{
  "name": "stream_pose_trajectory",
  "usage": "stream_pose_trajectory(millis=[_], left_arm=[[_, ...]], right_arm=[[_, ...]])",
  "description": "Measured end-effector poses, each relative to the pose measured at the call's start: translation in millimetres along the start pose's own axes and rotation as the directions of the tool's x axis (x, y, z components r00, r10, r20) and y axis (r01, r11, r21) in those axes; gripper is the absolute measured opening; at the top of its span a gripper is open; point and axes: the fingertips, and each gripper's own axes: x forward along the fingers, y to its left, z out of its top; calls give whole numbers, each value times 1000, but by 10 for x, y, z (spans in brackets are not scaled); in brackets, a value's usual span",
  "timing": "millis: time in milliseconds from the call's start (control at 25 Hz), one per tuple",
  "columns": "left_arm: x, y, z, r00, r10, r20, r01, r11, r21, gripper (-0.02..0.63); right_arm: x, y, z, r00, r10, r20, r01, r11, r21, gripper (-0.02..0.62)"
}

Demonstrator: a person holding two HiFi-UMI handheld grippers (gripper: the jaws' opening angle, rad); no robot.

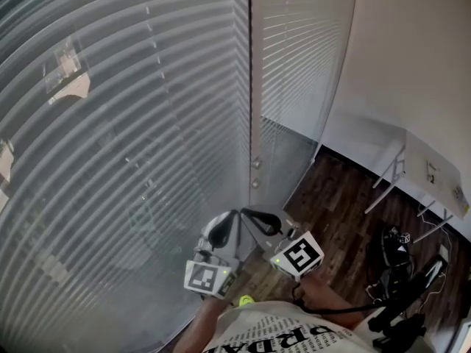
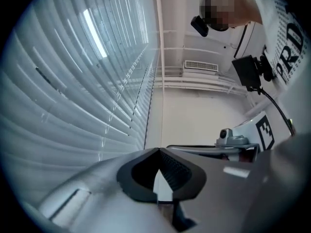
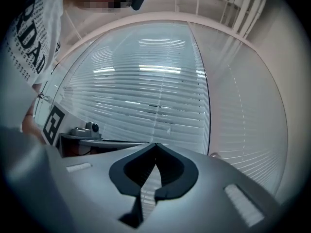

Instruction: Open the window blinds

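Observation:
The big window blind [image 1: 110, 160] with white horizontal slats fills the left of the head view, and dim shapes show through it. A second, narrower blind [image 1: 294, 57] hangs to its right. Between them run thin cords with small pulls [image 1: 255, 165]. My left gripper [image 1: 218, 232] and right gripper [image 1: 262, 220] are low in the head view, side by side, close to the gap between the blinds. The left gripper [image 2: 159, 149] has its tips together with nothing in them. The right gripper [image 3: 156, 143] is likewise shut and empty, facing the slats [image 3: 155, 91].
A dark wooden floor [image 1: 331, 204] lies to the right below a white wall [image 1: 412, 57]. A white table [image 1: 430, 171] stands at the right. Black cables and a stand [image 1: 397, 278] sit at the bottom right. A small round pull [image 3: 214, 155] shows beside the right gripper.

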Motion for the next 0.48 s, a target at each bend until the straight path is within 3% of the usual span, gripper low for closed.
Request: stream_pose_trajectory(millis=[320, 480], left_arm=[[235, 235, -105, 999, -16, -45, 16, 1000, -7, -11], [686, 450, -277, 998, -26, -51, 22, 997, -78, -9]], right_arm=[[225, -229, -129, 998, -17, -68, 13, 998, -59, 8], [450, -690, -325, 997, -23, -80, 19, 998, -53, 8]])
